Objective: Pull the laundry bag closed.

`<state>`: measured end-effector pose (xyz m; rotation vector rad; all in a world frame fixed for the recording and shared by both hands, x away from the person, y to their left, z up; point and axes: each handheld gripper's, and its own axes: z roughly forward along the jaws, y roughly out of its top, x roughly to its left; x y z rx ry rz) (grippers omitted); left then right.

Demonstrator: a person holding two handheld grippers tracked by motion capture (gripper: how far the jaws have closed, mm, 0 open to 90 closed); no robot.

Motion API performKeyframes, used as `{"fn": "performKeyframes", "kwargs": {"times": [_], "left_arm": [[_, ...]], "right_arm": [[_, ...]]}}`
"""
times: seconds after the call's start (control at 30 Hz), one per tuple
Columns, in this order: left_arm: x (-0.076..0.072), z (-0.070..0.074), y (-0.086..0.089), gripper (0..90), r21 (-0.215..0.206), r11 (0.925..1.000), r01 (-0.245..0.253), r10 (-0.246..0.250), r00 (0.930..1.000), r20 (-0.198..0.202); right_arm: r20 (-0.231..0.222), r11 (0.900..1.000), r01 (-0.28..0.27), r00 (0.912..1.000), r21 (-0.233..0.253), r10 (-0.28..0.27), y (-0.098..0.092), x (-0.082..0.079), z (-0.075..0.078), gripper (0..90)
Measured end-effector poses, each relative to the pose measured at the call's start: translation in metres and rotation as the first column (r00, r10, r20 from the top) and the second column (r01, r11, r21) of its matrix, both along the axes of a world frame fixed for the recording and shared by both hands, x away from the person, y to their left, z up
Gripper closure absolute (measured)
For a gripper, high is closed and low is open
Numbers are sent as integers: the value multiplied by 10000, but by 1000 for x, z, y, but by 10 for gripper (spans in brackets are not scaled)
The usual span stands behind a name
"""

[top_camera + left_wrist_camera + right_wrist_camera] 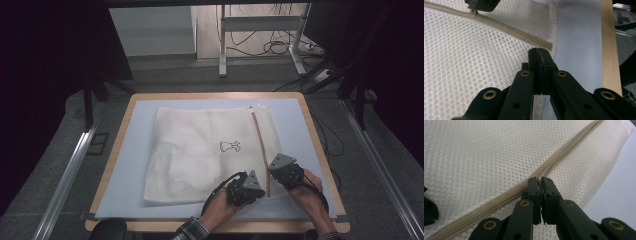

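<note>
A white mesh laundry bag [200, 150] lies flat on the blue mat, with a small black figure printed on it. A beige zipper [260, 145] runs along its right side. My left gripper [539, 53] is shut on the bag's mesh at the near corner, just by the zipper's end [549, 46]. In the high view this left gripper [260, 192] sits at the bag's front edge. My right gripper [540, 181] is shut on the zipper pull, a little farther up the zipper [499, 200]. The right gripper [274, 172] stands close beside the left one.
The blue mat [135, 150] covers a wooden table [320, 145], whose edge runs just right of the bag's corner. Bare mat lies left of and behind the bag. Desk legs and cables [270, 45] are on the floor beyond the table.
</note>
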<state>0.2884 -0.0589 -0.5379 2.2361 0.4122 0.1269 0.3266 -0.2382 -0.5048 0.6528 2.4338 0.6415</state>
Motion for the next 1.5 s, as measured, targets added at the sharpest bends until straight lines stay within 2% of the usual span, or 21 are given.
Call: {"fn": "performKeyframes", "kwargs": {"times": [0.77, 1.5], "left_arm": [[-1, 0, 0, 897, -19, 10000, -26, 26, 10000, -21], [-1, -1, 0, 897, -121, 9999, -68, 66, 9999, -99]], "right_arm": [[354, 9993, 113, 9993, -347, -101, 6, 21, 0, 857], [448, 9982, 171, 9989, -574, -146, 12, 42, -2, 855]]}}
